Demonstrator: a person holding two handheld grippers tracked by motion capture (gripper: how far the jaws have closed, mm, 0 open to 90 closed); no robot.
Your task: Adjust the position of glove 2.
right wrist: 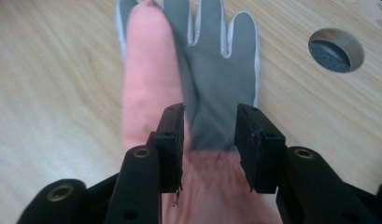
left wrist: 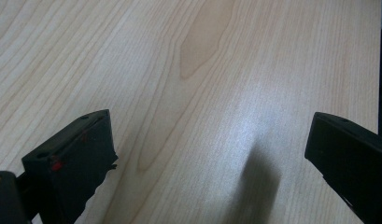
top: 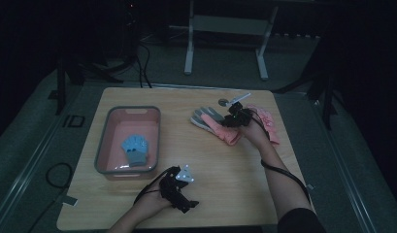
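A grey glove with white edging [right wrist: 216, 70] lies palm up over a pink glove [right wrist: 146, 70] at the middle right of the wooden table [top: 220, 165]. My right gripper [right wrist: 209, 112] is shut on the grey glove's cuff end, the fabric bunched between its two pads. In the high view the right gripper [top: 231, 121] sits over the grey glove [top: 204, 116] and the pink glove [top: 228, 135]. My left gripper [left wrist: 207, 126] is open wide over bare wood with nothing between its fingers; in the high view the left gripper [top: 189, 203] is near the table's front edge.
A grey-rimmed pink bin [top: 134, 108] stands at the left with a blue and grey glove [top: 136, 148] in it. A second pink glove [top: 268, 121] lies right of my right hand. A round hole [right wrist: 336, 49] is cut in the tabletop behind the gloves.
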